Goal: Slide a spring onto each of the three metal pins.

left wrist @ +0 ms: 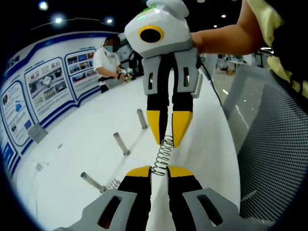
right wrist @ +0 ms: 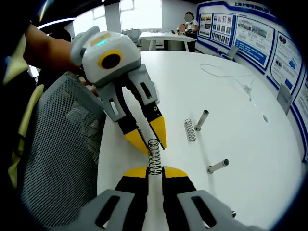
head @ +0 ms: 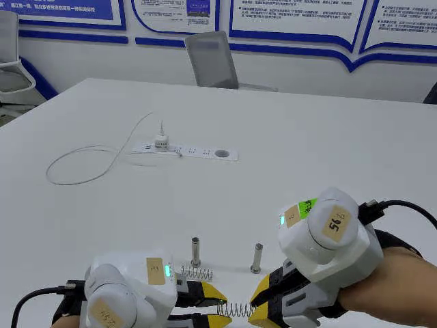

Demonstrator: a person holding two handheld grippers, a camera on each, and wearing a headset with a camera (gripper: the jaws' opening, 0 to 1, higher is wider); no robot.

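Note:
A small metal spring [head: 235, 310] hangs just above the white table [head: 307, 157], stretched between my two grippers. My left gripper [head: 220, 306] is shut on one end and my right gripper [head: 254, 304] is shut on the other. The left gripper view shows the spring [left wrist: 163, 154] running from my left gripper [left wrist: 160, 171] to my right gripper [left wrist: 168, 139]. Three upright bare metal pins [left wrist: 121, 143] stand in a row on the table. Two of the pins [head: 196, 251] appear in the head view. A second spring [head: 196, 273] lies flat beside a pin.
A white power strip [head: 184, 150] with a plug and a looping cable [head: 75, 167] lies mid-table. A grey chair [head: 212, 61] stands at the far edge. A mesh chair back [right wrist: 62, 125] is close behind the grippers. A person [left wrist: 108, 62] stands in the background.

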